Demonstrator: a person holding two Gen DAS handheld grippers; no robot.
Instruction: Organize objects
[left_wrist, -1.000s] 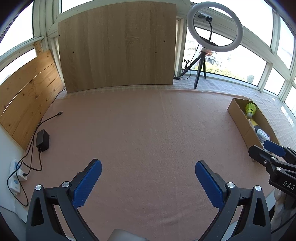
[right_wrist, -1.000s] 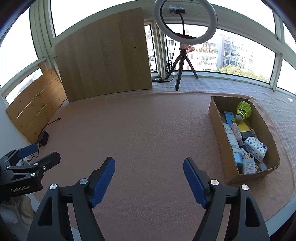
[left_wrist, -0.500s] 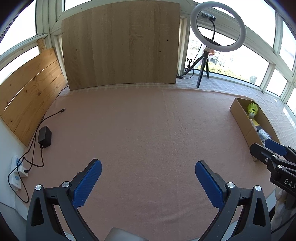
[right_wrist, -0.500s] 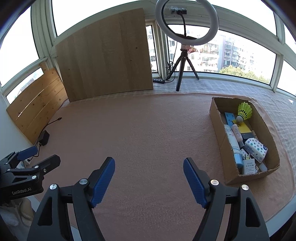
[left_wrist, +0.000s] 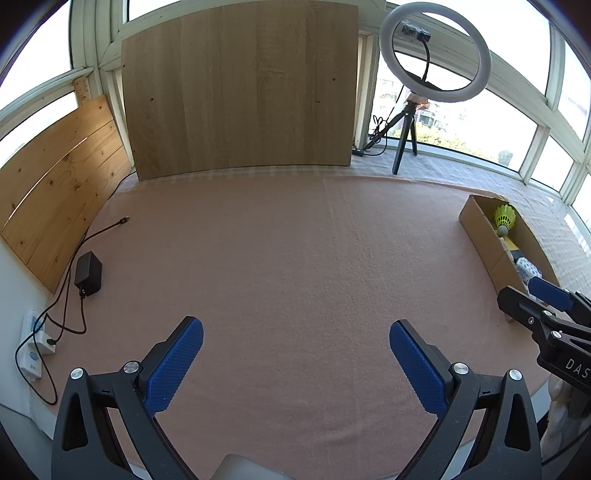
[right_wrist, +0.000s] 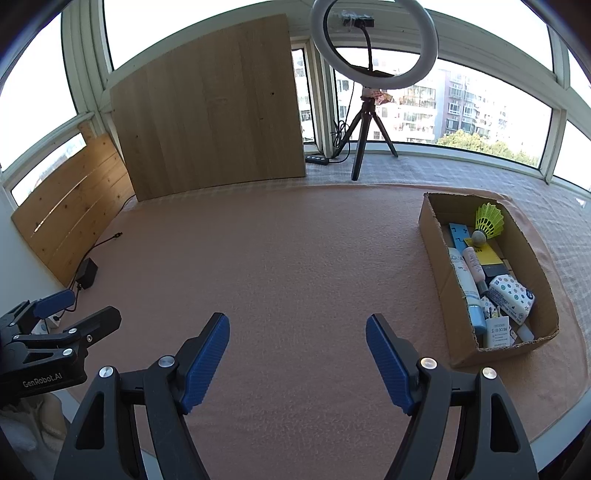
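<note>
A cardboard box (right_wrist: 437, 258) sits at the right of the pink-covered table (right_wrist: 295, 258). Inside lie a yellow shuttlecock (right_wrist: 487, 221), white tubes (right_wrist: 466, 284), a dotted white pack (right_wrist: 511, 295) and several small cartons. The same box (left_wrist: 484, 236) shows at the right edge of the left wrist view. My right gripper (right_wrist: 297, 334) hovers open over bare cloth, left of the box, nothing between its blue pads (right_wrist: 205, 356). My left gripper (left_wrist: 295, 341) is open too, over bare cloth near the front edge. Each gripper appears at the other view's side.
A ring light on a tripod (right_wrist: 369, 110) stands at the back. A large wooden board (left_wrist: 240, 88) leans against the windows, a smaller plank panel (left_wrist: 55, 206) at the left. A black adapter (left_wrist: 88, 273) with cables and a power strip (left_wrist: 31, 343) lie at the left edge.
The left wrist view has shifted slightly, with the board and ring light sitting a little further right in the picture. Both grippers' jaws keep the same width.
</note>
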